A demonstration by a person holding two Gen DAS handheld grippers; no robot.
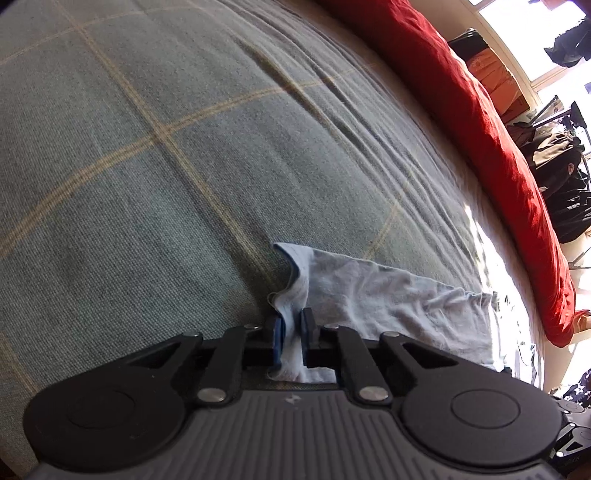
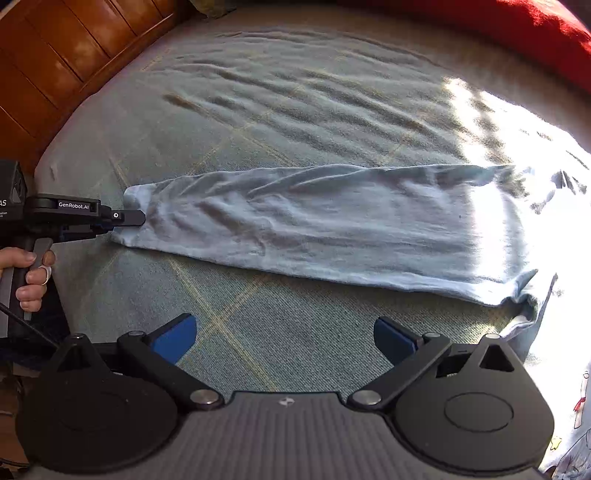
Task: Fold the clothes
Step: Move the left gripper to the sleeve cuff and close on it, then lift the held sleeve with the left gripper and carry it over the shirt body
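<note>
In the left wrist view, the left gripper [image 1: 291, 332] has its jaws clenched on the near end of a pale blue garment [image 1: 388, 306]: a pinch of the cloth stands up between the two blue pads [image 1: 277, 338], which sit close together with only the fabric between them. The garment runs away to the right across a grey-green bedcover [image 1: 147, 147] crossed by thin tan lines, and its far end fades into a bright patch of sun. Beyond it, along the far edge of the bed, lies a red blanket [image 1: 480, 122].

In the right wrist view, the right gripper [image 2: 284, 338] hangs above the bedcover [image 2: 258, 332] with its jaws released — spread wide, blue pads [image 2: 177, 334] well apart, nothing between them. The garment [image 2: 332, 229], folded into a long narrow band, lies flat on the bed ahead of it, creased, its right end washed out by sunlight. At the band's left end the left gripper [image 2: 142, 219] comes in from the side, its tip closed on the edge of the cloth; a person's hand [image 2: 27, 278] grips its handle. A wooden bed frame [image 2: 74, 48] borders the bed at the upper left, and the red blanket [image 2: 535, 26] shows at the upper right.
</note>
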